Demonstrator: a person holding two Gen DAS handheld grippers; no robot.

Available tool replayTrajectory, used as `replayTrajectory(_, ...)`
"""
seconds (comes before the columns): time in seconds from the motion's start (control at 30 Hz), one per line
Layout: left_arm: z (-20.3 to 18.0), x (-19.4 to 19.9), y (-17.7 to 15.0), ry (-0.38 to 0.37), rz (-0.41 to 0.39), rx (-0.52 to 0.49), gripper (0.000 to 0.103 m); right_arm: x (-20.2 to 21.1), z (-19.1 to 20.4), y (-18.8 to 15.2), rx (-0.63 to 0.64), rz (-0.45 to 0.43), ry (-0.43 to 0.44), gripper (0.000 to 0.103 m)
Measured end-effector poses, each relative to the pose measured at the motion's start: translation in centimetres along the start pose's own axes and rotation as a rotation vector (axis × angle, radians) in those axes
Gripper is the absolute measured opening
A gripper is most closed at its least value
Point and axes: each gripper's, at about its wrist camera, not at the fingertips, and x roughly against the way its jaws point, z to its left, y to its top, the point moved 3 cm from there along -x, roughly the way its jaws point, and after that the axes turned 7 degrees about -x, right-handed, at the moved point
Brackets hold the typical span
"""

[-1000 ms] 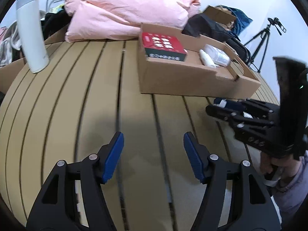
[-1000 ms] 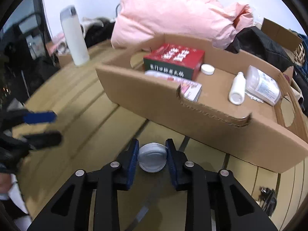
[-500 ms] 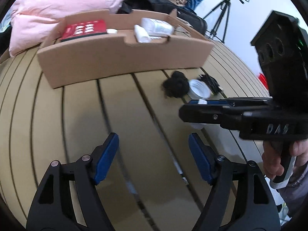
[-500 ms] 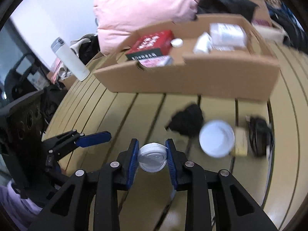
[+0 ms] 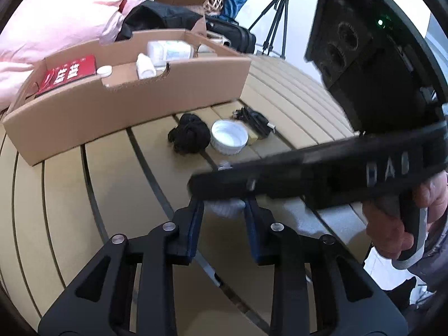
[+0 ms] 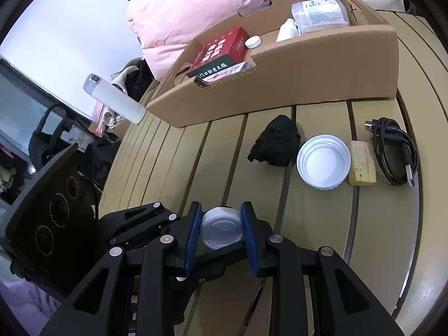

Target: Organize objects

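- A slatted tan table (image 6: 224,145) fills both views; a pink duvet (image 6: 196,2) is heaped at its far edge and a tripod (image 5: 275,19) stands by the white wall.
- A long cardboard box (image 6: 322,75) sits on the table, holding a red book (image 6: 221,47), a small white cap (image 6: 252,42), a white bottle (image 6: 287,29) and a clear pack (image 6: 319,11).
- In front of the box, in a row on the slats: a black cloth (image 6: 275,145), a white lid (image 6: 323,161) lying open side up, a wood block (image 6: 362,163) touching the lid, and a coiled black cable (image 6: 394,151) just beside the block.
- A white flask (image 6: 114,98) stands near the table's left edge.
- The right gripper (image 6: 221,228) is clamped on a small white jar (image 6: 221,231), its blue pads (image 6: 193,229) pressed to either side, held above the table near the front edge.
- The left gripper (image 5: 224,210) has its pads (image 5: 196,218) close against the same jar (image 5: 226,208) from below the right tool's body; whether they press it or only flank it cannot be told, since the right tool covers the contact.
- A hand (image 5: 403,224) grips the right tool's handle.
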Motion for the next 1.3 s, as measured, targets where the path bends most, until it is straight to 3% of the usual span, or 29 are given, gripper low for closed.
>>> replayTrajectory(0.1, 1.2, 0.0, -0.8, 0.038, 0.045, 0.043, 0.024, 0.9, -0.8, 0.4, -0.021, -0.058, -0.064, 0.031)
replayTrajectory(0.17, 2.1, 1.0, -1.1, 0.04, 0.031, 0.092, 0.025, 1.4, -1.3, 0.6, -0.03, -0.083, -0.102, 0.031)
replayTrajectory(0.27, 3.5, 2.2, -1.6, 0.072, 0.016, 0.156, 0.026, 1.5, -1.0, 0.0, 0.052, -0.096, -0.237, 0.031)
replayTrajectory(0.37, 4.3, 2.2, -2.3, 0.103, 0.025, 0.199, 0.042, 0.7, -0.4, -1.1, 0.112, -0.089, -0.294, 0.031)
replayTrajectory(0.47, 4.0, 2.5, -3.0, 0.123, 0.022, 0.18, 0.048, 0.4, 0.3, -2.3, 0.224, -0.118, -0.409, 0.034)
replayTrajectory(0.67, 3.8, 2.8, -3.2, 0.115, 0.027, 0.188, 0.048, 1.5, 0.2, -3.8, 0.263, -0.132, -0.407, 0.056)
replayTrajectory(0.83, 2.9, 3.5, -3.2, 0.172, 0.041, 0.143, 0.048, 2.1, -0.1, -3.9, 0.248, -0.153, -0.401, 0.057)
replayTrajectory(0.87, 3.0, 3.5, -3.1, 0.17, 0.044, 0.146, 0.047, 2.1, 0.1, -4.0, 0.251, -0.159, -0.393, 0.057)
replayTrajectory(0.93, 3.4, 3.0, -3.5, 0.151, 0.073, 0.175, 0.024, 1.8, 0.5, -3.9, 0.264, -0.166, -0.381, 0.057)
replayTrajectory(1.03, 3.2, 3.2, -3.8, 0.157, 0.067, 0.175, 0.023, 0.4, 1.2, -3.9, 0.322, -0.158, -0.444, 0.054)
replayTrajectory(1.07, 3.0, 3.2, -3.8, 0.165, 0.073, 0.172, 0.023, 0.0, 1.3, -4.0, 0.346, -0.165, -0.477, 0.036)
replayTrajectory(1.1, 2.9, 3.5, -3.7, 0.175, 0.07, 0.176, 0.0, -0.1, 1.4, -4.1, 0.368, -0.187, -0.519, 0.03)
replayTrajectory(1.2, 2.9, 4.3, -3.3, 0.189, 0.071, 0.212, 0.001, 0.2, 1.5, -4.3, 0.353, -0.179, -0.498, 0.03)
replayTrajectory(1.3, 2.3, 6.8, -3.1, 0.196, 0.023, 0.211, 0.0, 2.4, 2.3, -4.8, 0.349, -0.212, -0.499, 0.03)
